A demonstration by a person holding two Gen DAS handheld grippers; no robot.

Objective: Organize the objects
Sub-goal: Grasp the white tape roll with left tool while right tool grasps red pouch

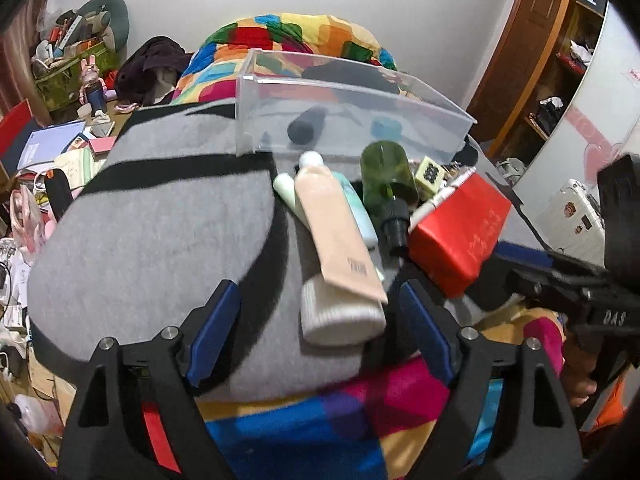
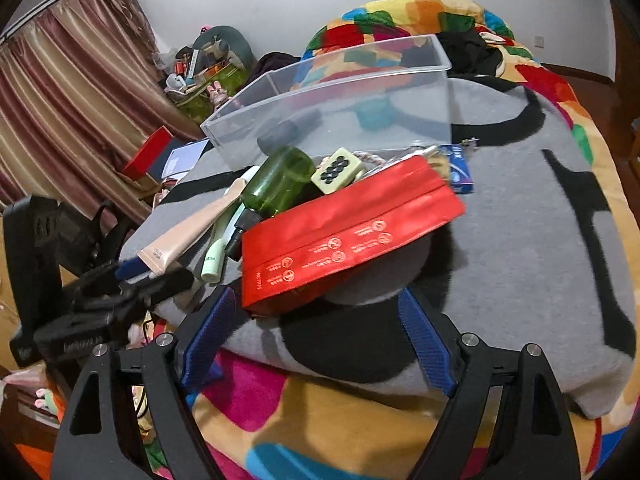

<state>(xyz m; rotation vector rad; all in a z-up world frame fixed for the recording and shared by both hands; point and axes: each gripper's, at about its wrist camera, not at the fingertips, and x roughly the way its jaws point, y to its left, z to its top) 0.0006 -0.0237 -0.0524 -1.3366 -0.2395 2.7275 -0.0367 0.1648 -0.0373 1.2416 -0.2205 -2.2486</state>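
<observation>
A clear plastic bin (image 1: pixel 352 120) (image 2: pixel 332 96) stands on a grey-and-black blanket (image 1: pixel 152 216) (image 2: pixel 520 216); a dark cylinder (image 1: pixel 306 125) and a blue item (image 1: pixel 385 127) lie inside. In front of it lies a pile: a beige tube (image 1: pixel 340 240) (image 2: pixel 192 232), a pale green tube (image 2: pixel 214 260), a green bottle (image 1: pixel 390 184) (image 2: pixel 280 184), a cream tile with black dots (image 2: pixel 338 170) and a red packet (image 1: pixel 460 236) (image 2: pixel 344 236). My left gripper (image 1: pixel 320 332) is open, its fingers either side of the tube's white cap (image 1: pixel 340 316). My right gripper (image 2: pixel 316 340) is open just before the red packet.
A colourful patchwork quilt (image 1: pixel 304 36) (image 2: pixel 420 12) covers the bed under the blanket. A blue box (image 2: pixel 458 168) lies right of the pile. A cluttered desk (image 1: pixel 60 148) is on the left, curtains (image 2: pixel 60 100) beyond, and shelves (image 1: pixel 560 80) and a white suitcase (image 1: pixel 576 208) are on the right.
</observation>
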